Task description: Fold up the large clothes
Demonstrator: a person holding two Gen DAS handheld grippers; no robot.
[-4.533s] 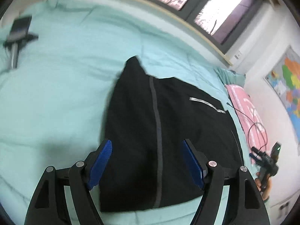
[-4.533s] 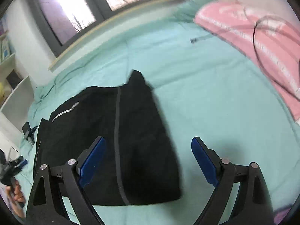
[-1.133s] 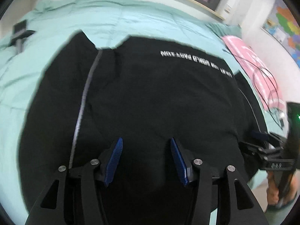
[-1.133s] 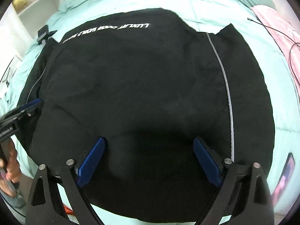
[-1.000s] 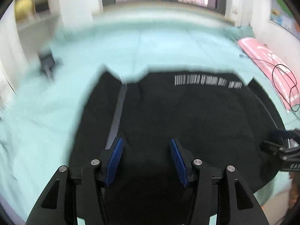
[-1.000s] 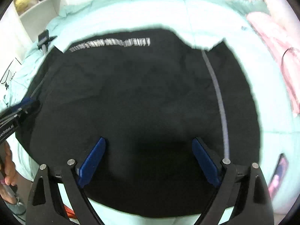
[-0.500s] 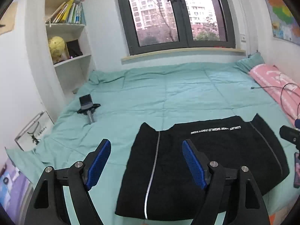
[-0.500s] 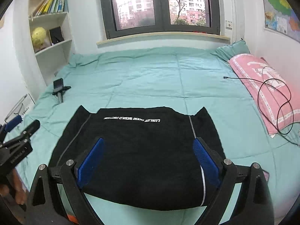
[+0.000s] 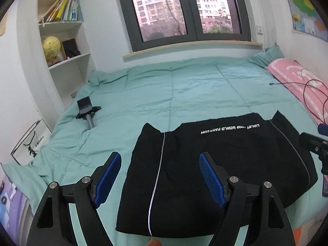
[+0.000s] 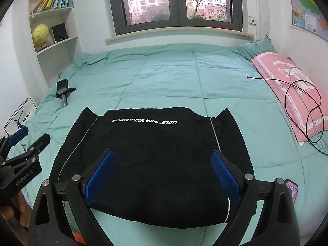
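A black garment (image 9: 225, 164) with white lettering and thin grey side stripes lies folded flat near the front edge of the teal bed (image 9: 184, 94). In the left wrist view my left gripper (image 9: 160, 160) hovers open above the garment's left part, nothing between its blue pads. In the right wrist view the garment (image 10: 153, 153) lies spread below my right gripper (image 10: 162, 155), which is also open and empty above its near half. The right gripper's tip (image 9: 313, 143) shows at the right edge of the left wrist view. The left gripper (image 10: 20, 153), held by a hand (image 10: 20, 211), shows at the far left.
A phone holder on a short pole (image 9: 88, 110) lies on the bed's left side. A pink pillow (image 10: 291, 86) with a black cable (image 10: 307, 110) lies at the right. A phone (image 10: 292, 188) lies at the front right edge. White shelves with a yellow globe (image 9: 51, 47) stand at the left.
Both grippers have pulled up and back from close over the garment, so the whole bed and window show. The left jaws stand wider than a second ago.
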